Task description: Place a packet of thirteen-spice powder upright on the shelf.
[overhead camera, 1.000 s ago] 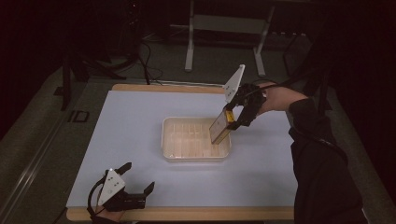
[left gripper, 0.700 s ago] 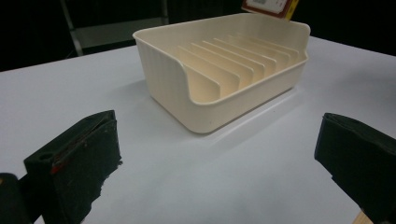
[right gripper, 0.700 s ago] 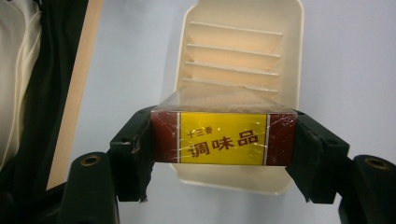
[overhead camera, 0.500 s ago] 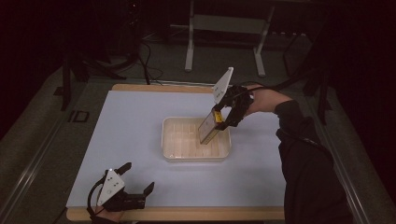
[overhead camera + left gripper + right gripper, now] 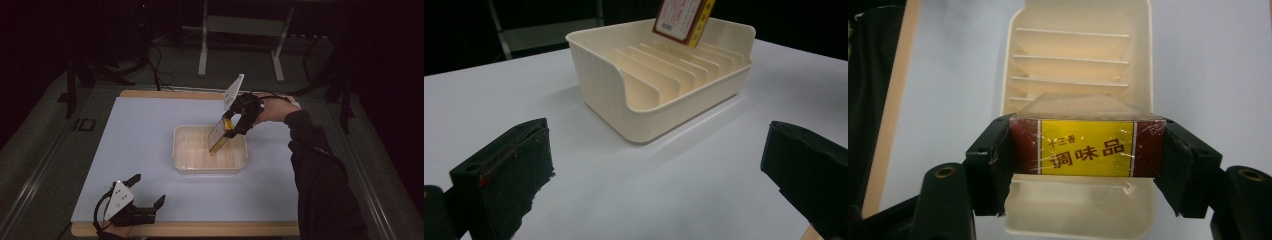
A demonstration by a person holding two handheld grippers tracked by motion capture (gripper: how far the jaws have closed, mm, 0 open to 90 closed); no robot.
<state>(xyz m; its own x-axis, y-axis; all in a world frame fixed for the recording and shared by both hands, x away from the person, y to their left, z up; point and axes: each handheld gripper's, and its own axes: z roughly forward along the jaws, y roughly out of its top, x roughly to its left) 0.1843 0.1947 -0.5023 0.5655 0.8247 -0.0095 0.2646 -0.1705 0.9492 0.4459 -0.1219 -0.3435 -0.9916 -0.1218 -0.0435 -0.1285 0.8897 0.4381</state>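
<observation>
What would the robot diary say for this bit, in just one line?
right gripper: shut on box, tilted, its lower end in rack | left gripper: open, holding nothing, near table's front edge

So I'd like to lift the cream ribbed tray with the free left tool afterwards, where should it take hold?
Grip the cream plastic slotted tray by its near end wall, coming from the left hand-held gripper side with one jaw inside. That wall dips into a low scooped lip, thin enough for the open jaws. The far end is probably awkward: the right hand-held gripper holds the red-and-yellow wrapped box over it.
</observation>
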